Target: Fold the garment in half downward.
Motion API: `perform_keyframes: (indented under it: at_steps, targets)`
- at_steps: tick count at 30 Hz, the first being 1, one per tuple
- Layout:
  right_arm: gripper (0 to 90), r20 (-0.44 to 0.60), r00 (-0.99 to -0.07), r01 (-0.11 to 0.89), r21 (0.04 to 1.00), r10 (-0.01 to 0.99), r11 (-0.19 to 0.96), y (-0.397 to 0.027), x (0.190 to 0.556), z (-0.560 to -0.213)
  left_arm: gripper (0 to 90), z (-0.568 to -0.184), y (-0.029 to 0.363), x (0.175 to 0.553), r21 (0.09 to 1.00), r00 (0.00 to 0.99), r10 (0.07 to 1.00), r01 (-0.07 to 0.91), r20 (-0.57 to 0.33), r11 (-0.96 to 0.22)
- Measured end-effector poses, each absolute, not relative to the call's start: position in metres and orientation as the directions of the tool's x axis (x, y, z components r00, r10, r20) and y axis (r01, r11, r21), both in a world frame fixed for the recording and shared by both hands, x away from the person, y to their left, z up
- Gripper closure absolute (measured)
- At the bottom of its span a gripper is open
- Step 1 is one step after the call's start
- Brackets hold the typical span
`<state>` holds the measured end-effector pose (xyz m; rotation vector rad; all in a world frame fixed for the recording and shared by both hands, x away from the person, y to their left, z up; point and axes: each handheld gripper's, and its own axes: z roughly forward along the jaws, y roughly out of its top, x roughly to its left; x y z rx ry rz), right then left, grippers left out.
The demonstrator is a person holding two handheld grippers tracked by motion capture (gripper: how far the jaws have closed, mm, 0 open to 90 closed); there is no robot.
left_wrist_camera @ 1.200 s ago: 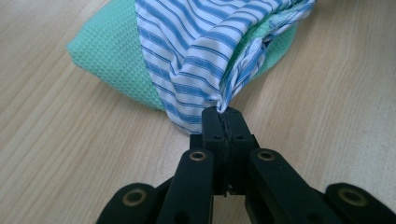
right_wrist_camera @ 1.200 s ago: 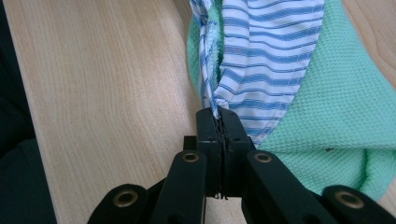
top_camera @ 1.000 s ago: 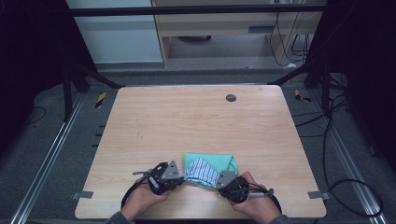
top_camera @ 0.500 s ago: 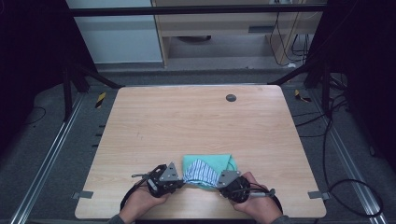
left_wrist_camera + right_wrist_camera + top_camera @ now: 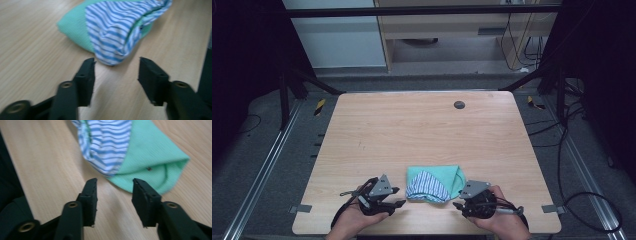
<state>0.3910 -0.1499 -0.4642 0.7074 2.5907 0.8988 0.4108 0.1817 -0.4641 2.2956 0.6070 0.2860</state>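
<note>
A folded mint-green cloth (image 5: 447, 176) with a blue-and-white striped layer (image 5: 428, 186) lies flat on the table, low in the frame's centre.

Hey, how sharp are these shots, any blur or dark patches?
High view: table evenly lit, surroundings very dark. Left gripper view: soft throughout, striped cloth smeared, jaws hazy-edged. Right gripper view: similar softness over the green cloth, dark patch at left edge.

Bare table (image 5: 422, 130) beyond, folded cloth (image 5: 434, 182) between both hand-held grippers.
</note>
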Motion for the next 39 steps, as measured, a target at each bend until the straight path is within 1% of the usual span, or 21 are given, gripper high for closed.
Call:
perform_keyframes:
  at_steps: [3, 4, 6, 9, 13, 18, 20, 24, 28, 30, 32, 34, 37, 39]
  targets:
    - [41.1, -0.139, -0.788, 0.381, 0.655, 0.6, 0.652, -0.16, 0.396, -0.464, 33.4, -0.462, 0.191, 0.418, 0.715, 0.829, 0.559, 0.372, 0.032, -0.592]
    - [38.0, -0.142, -0.76, 0.404, 0.662, 0.634, 0.632, -0.165, 0.399, -0.464, 29.3, -0.462, 0.194, 0.42, 0.716, 0.817, 0.575, 0.385, 0.028, -0.583]
    - [31.4, -0.136, -0.724, 0.436, 0.669, 0.676, 0.602, -0.172, 0.403, -0.463, 23.7, -0.463, 0.199, 0.425, 0.712, 0.798, 0.603, 0.41, 0.023, -0.57]
    - [23.2, -0.121, -0.681, 0.481, 0.67, 0.722, 0.566, -0.18, 0.41, -0.464, 18.8, -0.464, 0.206, 0.432, 0.706, 0.777, 0.629, 0.431, 0.026, -0.561]
    - [15.8, -0.096, -0.633, 0.534, 0.664, 0.768, 0.523, -0.189, 0.422, -0.467, 15.3, -0.468, 0.217, 0.446, 0.702, 0.739, 0.673, 0.469, 0.02, -0.536]
    - [12.2, -0.046, -0.552, 0.584, 0.692, 0.833, 0.425, -0.2, 0.443, -0.473, 11.3, -0.475, 0.229, 0.466, 0.691, 0.691, 0.723, 0.521, 0.002, -0.5]
    - [10.6, -0.03, -0.512, 0.598, 0.705, 0.859, 0.381, -0.203, 0.452, -0.478, 10.2, -0.479, 0.235, 0.475, 0.691, 0.665, 0.747, 0.532, 0.016, -0.489]
    - [10.3, -0.007, -0.419, 0.632, 0.716, 0.908, 0.297, -0.21, 0.471, -0.49, 9.1, -0.491, 0.244, 0.493, 0.693, 0.596, 0.803, 0.582, -0.007, -0.426]
    - [10.2, 0.026, -0.334, 0.661, 0.719, 0.942, 0.215, -0.215, 0.488, -0.501, 9.0, -0.502, 0.248, 0.506, 0.693, 0.535, 0.845, 0.61, -0.002, -0.385]
    - [9.3, 0.031, -0.312, 0.668, 0.718, 0.95, 0.196, -0.216, 0.495, -0.506, 8.1, -0.505, 0.249, 0.51, 0.709, 0.517, 0.856, 0.596, 0.021, -0.377]
    - [8.0, -0.003, -0.276, 0.654, 0.732, 0.961, 0.19, -0.214, 0.5, -0.51, 6.8, -0.507, 0.249, 0.514, 0.725, 0.507, 0.862, 0.586, 0.021, -0.362]
    - [3.8, -0.005, -0.262, 0.655, 0.734, 0.965, 0.182, -0.212, 0.504, -0.512, 5.2, -0.508, 0.249, 0.517, 0.72, 0.504, 0.864, 0.591, 0.024, -0.365]
    - [0.1, -0.002, -0.236, 0.669, 0.725, 0.972, 0.163, -0.21, 0.507, -0.513, 2.7, -0.508, 0.249, 0.519, 0.718, 0.499, 0.866, 0.594, 0.023, -0.362]
    - [0.1, 0.002, -0.199, 0.678, 0.722, 0.98, 0.136, -0.208, 0.506, -0.512, 2.1, -0.508, 0.249, 0.519, 0.717, 0.497, 0.867, 0.596, 0.024, -0.362]
